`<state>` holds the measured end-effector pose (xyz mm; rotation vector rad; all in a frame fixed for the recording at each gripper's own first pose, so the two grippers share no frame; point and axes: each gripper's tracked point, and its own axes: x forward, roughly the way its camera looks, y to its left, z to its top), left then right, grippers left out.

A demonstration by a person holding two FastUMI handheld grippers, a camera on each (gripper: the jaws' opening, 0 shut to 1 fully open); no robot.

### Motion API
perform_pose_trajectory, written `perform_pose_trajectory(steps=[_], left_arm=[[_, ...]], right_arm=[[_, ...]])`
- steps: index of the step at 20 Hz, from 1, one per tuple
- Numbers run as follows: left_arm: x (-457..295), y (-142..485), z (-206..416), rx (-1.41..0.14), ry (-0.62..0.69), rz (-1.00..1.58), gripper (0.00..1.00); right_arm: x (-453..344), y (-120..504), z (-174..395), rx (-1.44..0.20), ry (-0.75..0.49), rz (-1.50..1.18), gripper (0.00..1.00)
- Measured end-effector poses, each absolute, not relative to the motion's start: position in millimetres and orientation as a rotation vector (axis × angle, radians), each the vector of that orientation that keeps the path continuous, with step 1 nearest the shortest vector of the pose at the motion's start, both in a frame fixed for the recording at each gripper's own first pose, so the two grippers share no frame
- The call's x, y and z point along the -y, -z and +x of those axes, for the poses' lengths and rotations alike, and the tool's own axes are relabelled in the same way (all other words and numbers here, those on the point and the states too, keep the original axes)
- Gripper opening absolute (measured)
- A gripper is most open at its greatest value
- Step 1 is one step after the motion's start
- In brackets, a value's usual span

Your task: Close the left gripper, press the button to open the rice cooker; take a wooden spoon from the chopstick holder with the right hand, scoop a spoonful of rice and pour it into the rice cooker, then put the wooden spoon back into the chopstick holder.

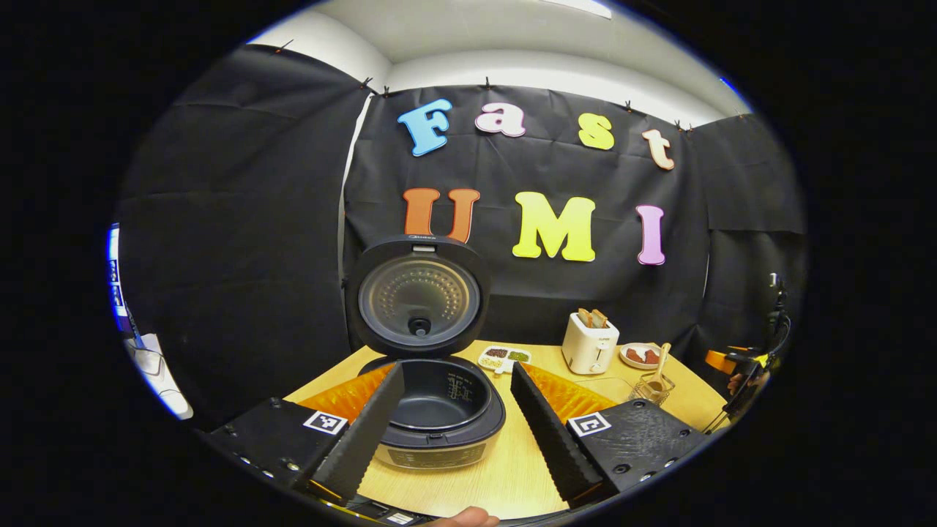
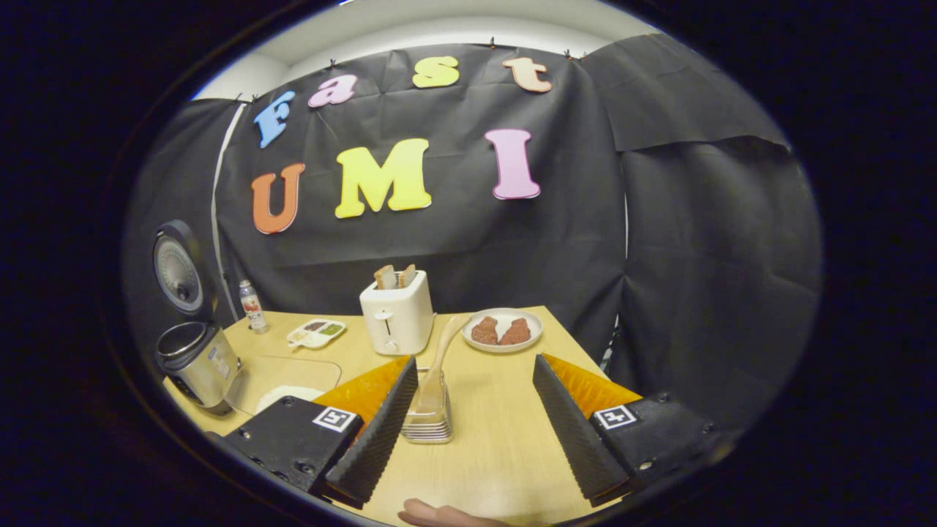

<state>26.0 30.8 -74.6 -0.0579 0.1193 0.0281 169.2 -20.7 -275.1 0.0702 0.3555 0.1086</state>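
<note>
Here the cooker (image 1: 438, 410) stands open on the surface (image 1: 512, 468), lid (image 1: 417, 296) upright, its dark inner pot bare. The left tool (image 1: 457, 432) is spread wide, fingers either side of the cooker and apart from it. In the right gripper view, the right tool (image 2: 476, 432) is wide too, holding nothing; the holder (image 2: 430, 413) sits between its fingers near the left one, with the spoon (image 2: 439, 359) standing in it, handle leaning up toward the toaster (image 2: 397, 315). The toaster holds two slices of bread. Beside it a plate (image 2: 504, 338) carries two brown pieces, and a small divided dish (image 2: 316, 333) holds coloured portions. A bottle (image 2: 252, 306) stands behind the cooker (image 2: 196, 359).
</note>
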Motion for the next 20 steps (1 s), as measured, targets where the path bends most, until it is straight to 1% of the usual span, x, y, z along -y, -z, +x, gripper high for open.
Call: perform_pose_trajectory(steps=[1,2,3,4,5,6,7,8,9,10,12,13,14,15,16,17,19,20], left_arm=[[-32.9,72.6,26.0,-0.104,-0.029,-0.051,0.94],[-34.2,71.0,26.6,-0.097,-0.030,-0.048,0.94],[-35.4,71.8,28.1,-0.094,-0.029,-0.047,0.94],[-35.3,74.2,29.3,-0.092,-0.028,-0.049,0.94],[-35.1,74.7,32.6,-0.087,-0.027,-0.052,0.94],[-35.3,75.3,34.6,-0.085,-0.030,-0.054,0.94],[-35.9,76.5,37.2,-0.085,-0.036,-0.056,0.94],[-35.2,77.9,40.6,-0.086,-0.039,-0.057,0.94],[-35.5,77.6,44.3,-0.083,-0.040,-0.053,0.94],[-37.2,79.1,47.5,-0.082,-0.041,-0.048,0.94],[-40.3,79.8,57.7,-0.071,-0.047,-0.034,0.94],[-42.6,79.5,64.1,-0.060,-0.043,-0.030,0.94],[-42.9,80.4,70.4,-0.049,-0.032,-0.024,0.94],[-43.6,81.1,77.5,-0.041,-0.020,-0.017,0.94],[-46.9,84.2,85.0,-0.041,-0.015,-0.012,0.94],[-49.4,88.1,91.7,-0.047,-0.011,-0.012,0.94],[-48.4,93.6,100.2,-0.066,0.012,-0.011,0.94],[-49.9,94.4,102.6,-0.077,0.015,-0.009,0.95]], right_arm=[[17.7,281.9,180.2,-0.374,-0.112,0.075,1.00],[12.0,289.5,190.7,-0.381,-0.129,0.085,1.00],[5.5,295.6,200.2,-0.398,-0.145,0.095,0.97],[-1.0,305.5,209.8,-0.415,-0.162,0.103,1.00],[-7.8,311.9,218.9,-0.427,-0.183,0.108,1.00],[-11.6,320.1,229.4,-0.439,-0.191,0.112,0.97],[-14.0,326.3,240.8,-0.450,-0.190,0.123,0.97],[-17.4,334.0,251.3,-0.462,-0.195,0.139,1.00],[-22.9,338.5,261.8,-0.469,-0.208,0.158,0.97],[-25.1,342.8,273.6,-0.466,-0.211,0.176,1.00],[-30.0,351.6,298.3,-0.466,-0.220,0.199,1.00],[-32.1,355.3,309.1,-0.475,-0.225,0.215,0.93],[-34.4,363.2,317.1,-0.503,-0.227,0.240,0.98],[-39.5,369.0,320.6,-0.538,-0.246,0.273,0.96],[-49.0,372.7,322.4,-0.569,-0.279,0.319,0.91],[-56.1,374.2,323.4,-0.590,-0.308,0.356,0.88],[-56.8,383.4,326.6,-0.625,-0.296,0.353,0.83],[-58.5,389.8,326.9,-0.641,-0.300,0.347,0.71]])
